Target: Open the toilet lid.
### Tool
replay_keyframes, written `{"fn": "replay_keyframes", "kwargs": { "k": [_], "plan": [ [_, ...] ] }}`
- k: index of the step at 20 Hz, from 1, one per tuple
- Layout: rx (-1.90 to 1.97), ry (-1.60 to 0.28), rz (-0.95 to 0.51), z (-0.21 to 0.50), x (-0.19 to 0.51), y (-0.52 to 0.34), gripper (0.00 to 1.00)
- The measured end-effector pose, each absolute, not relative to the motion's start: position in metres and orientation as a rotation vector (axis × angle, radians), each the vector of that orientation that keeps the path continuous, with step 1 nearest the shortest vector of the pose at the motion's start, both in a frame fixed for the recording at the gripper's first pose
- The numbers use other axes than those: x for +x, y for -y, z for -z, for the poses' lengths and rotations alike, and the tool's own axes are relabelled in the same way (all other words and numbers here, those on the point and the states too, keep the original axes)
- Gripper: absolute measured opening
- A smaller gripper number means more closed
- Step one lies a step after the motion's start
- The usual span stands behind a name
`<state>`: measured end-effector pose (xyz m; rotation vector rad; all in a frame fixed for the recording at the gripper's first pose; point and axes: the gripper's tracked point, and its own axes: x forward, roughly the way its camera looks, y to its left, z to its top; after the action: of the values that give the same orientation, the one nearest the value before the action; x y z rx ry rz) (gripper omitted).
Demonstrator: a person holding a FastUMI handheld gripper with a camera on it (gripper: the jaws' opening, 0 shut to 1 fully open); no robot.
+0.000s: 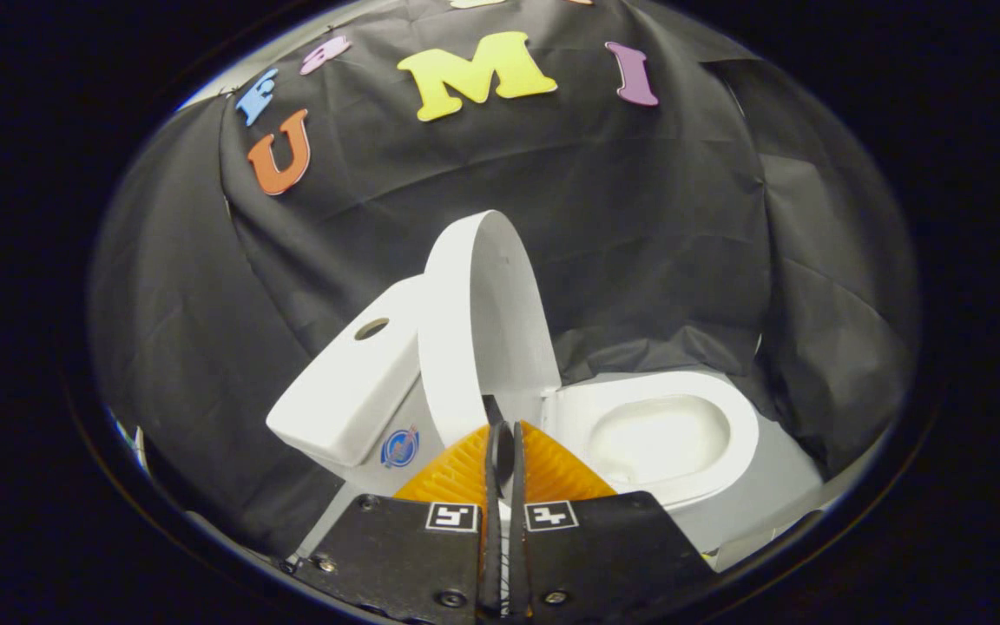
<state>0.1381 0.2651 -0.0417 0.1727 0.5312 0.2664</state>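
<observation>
The toilet lid point(487, 321) is seen raised upright against the tank point(352, 382), just beyond the gripper point(504, 451), whose fingers are closed together on nothing, so the opening is judged practically done.

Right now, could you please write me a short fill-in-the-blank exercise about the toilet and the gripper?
1. The lid stands ____, raised off the seat.
2. The gripper has its fingers ____, with nothing between them.
3. The bowl is uncovered and lies ____ the fingertips.
4. The tank has a round ____ on top.

Missing words: upright; closed; beyond; button
</observation>
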Motion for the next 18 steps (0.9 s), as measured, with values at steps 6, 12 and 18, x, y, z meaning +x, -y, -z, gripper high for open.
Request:
{"fn": "replay_keyframes", "kwargs": {
  "k": [6,12,18],
  "plan": [
    [0.150,-0.541,-0.290,0.044,0.137,-0.285,0.07],
    [0.091,-0.538,-0.291,0.046,0.136,-0.308,0.07],
    [0.018,-0.535,-0.267,0.048,0.135,-0.321,0.07]
  ]
}}
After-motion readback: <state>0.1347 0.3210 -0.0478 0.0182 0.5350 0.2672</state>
